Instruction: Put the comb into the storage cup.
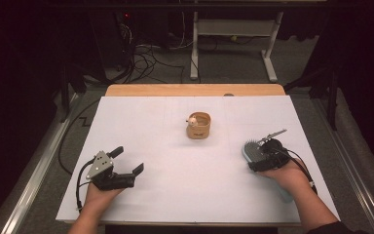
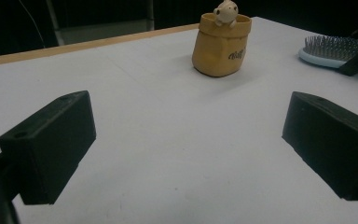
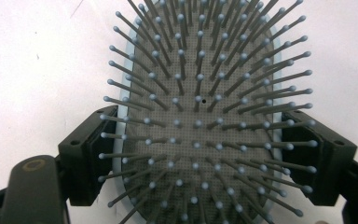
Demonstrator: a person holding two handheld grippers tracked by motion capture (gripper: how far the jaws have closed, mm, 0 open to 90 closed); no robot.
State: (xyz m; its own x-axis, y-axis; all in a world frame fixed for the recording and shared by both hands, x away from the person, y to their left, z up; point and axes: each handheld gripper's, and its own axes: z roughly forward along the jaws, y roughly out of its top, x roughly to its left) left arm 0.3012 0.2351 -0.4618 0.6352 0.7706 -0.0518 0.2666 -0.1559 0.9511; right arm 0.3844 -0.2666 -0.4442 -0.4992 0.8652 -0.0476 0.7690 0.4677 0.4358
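Since the right gripper [image 3: 200, 154] straddles the wide head of the hairbrush [image 1: 253, 152] near the counter's [image 1: 141, 117] right edge, jaws on both rims but contact unclear, I can't tell if it's clamped. Risk: smooth curved rims could slip on lift, and the brush would pivot and drop. Left gripper [image 1: 128, 160], jaws apart and empty, sits near the front-left corner. Toy pouch [image 1: 198, 126] at centre is well apart.
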